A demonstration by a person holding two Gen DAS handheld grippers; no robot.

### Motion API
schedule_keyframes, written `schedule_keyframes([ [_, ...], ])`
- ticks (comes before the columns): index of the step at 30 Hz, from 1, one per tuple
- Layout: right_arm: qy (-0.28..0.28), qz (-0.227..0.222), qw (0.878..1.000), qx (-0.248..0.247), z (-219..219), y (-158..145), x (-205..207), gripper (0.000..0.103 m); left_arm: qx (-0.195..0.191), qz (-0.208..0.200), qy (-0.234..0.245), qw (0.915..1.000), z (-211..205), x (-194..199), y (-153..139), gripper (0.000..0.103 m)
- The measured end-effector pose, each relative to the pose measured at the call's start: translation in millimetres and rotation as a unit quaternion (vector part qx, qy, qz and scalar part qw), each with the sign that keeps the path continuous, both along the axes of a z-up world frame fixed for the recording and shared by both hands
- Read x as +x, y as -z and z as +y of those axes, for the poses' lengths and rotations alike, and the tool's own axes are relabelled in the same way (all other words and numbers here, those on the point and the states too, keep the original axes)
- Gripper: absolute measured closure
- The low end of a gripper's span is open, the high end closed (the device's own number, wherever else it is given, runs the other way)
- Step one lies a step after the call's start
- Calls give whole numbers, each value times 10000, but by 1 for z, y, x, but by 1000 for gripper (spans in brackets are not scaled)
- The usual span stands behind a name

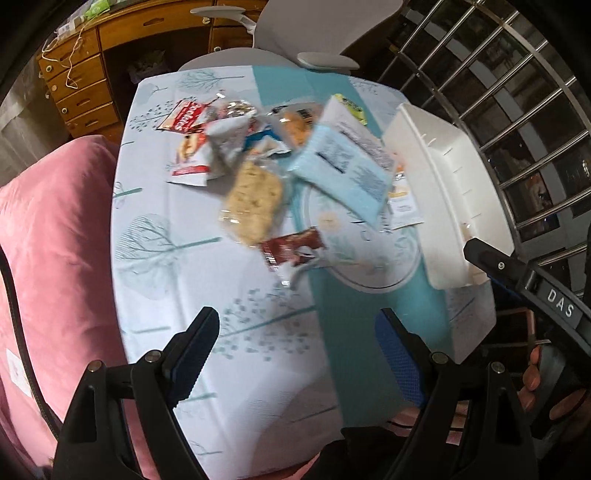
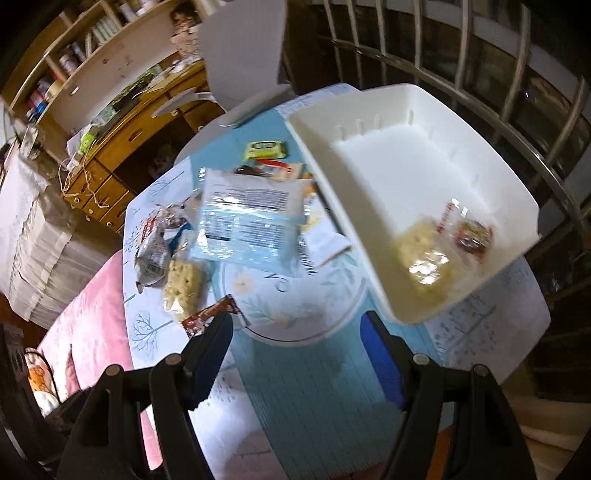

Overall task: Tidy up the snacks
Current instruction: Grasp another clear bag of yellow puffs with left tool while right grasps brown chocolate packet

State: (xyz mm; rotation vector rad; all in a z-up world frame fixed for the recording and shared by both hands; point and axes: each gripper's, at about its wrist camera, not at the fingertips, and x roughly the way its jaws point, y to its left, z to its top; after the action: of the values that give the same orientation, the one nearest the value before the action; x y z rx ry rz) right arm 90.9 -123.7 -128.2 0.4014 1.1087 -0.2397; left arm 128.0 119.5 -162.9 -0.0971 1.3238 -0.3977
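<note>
Several snack packs lie in a loose pile on the table: a big light-blue pack (image 1: 343, 170) (image 2: 251, 225), a clear-wrapped rice cracker (image 1: 253, 203) (image 2: 183, 286), a brown chocolate bar (image 1: 291, 251) (image 2: 208, 319), red-and-white cookie packs (image 1: 186, 118) and a green pack (image 2: 265, 149). A white bin (image 1: 443, 192) (image 2: 369, 177) stands at the right and holds a clear-wrapped cracker (image 2: 428, 254) and a small red-brown pack (image 2: 472, 236). My left gripper (image 1: 295, 339) is open and empty above the near table. My right gripper (image 2: 299, 339) is open and empty near the bin's front corner; its finger shows in the left wrist view (image 1: 491, 258).
The table (image 1: 221, 369) has a pale blue tree-print cloth. A pink cushion (image 1: 55, 258) lies at its left. A grey chair (image 1: 306, 33) stands behind it, with a wooden desk with drawers (image 1: 85, 85). A metal railing (image 1: 517, 110) runs along the right.
</note>
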Motion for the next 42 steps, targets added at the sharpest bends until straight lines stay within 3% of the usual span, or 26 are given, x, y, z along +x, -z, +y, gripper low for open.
schedule_keyframes([
  [7,-420,20,9986,-311,30,13,16,31,183,209,25,9996,18,33,16,18],
  [16,-1539,-114,9871,-434,52,39,41,31,395,515,-83,9979,7,83,43,18],
  [24,-2697,-178,9618,-442,69,67,54,31,471,945,-134,9943,-8,111,81,18],
  [30,-3546,-320,9327,-578,91,88,56,31,622,1058,-197,9922,-17,126,105,18],
  [36,-3781,-338,9237,-528,101,107,62,30,769,1060,-199,9912,-24,137,117,18],
  [42,-3752,-220,9257,-426,106,121,67,30,829,1063,-77,9908,-40,144,127,22],
])
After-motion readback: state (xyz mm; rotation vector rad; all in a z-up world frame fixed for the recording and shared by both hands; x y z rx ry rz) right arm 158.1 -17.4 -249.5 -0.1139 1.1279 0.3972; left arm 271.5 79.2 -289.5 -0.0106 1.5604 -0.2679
